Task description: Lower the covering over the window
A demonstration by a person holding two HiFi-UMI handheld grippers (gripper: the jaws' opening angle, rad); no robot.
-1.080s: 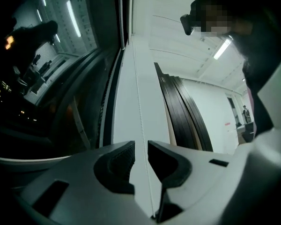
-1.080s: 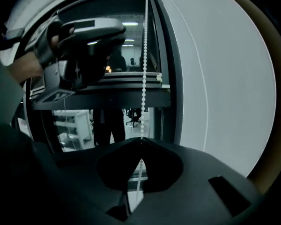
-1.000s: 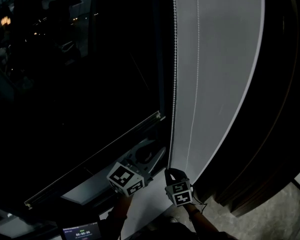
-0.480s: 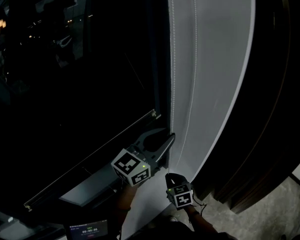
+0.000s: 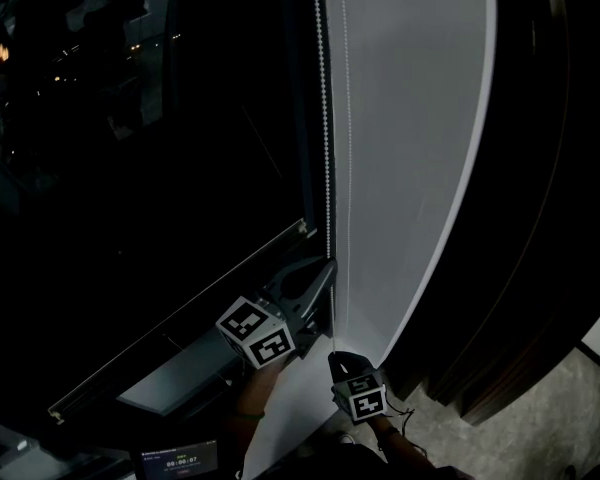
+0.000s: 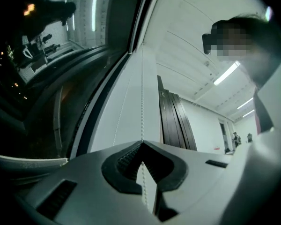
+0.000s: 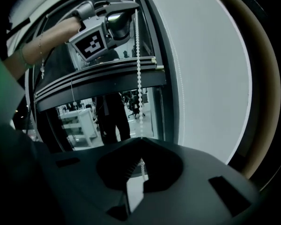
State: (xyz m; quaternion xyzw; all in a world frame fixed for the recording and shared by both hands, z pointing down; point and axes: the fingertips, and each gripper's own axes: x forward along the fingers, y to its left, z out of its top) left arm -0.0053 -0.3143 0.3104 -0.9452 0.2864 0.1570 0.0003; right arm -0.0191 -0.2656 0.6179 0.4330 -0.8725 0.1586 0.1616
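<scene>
Head view: the left tongs [image 5: 328, 268] have climbed the bead chain [image 5: 323, 118] and now pinch it just above the right tongs [image 5: 333, 352], likewise clamped on it. A fresh downward pull looks set, with the covering's bottom rail [image 5: 180, 316] hanging just beside the left tongs.

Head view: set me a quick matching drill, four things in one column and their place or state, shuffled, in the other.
Things:
1. left gripper
2. right gripper
3. bead chain
4. blind's bottom bar

Place or state:
A. slants across the dark window
B. jaws shut on the chain, lower grip
C. hangs straight beside the pale panel
D. jaws shut on the chain, upper grip

Pairs: 1-D, 2-B, 3-C, 4-A.
</scene>
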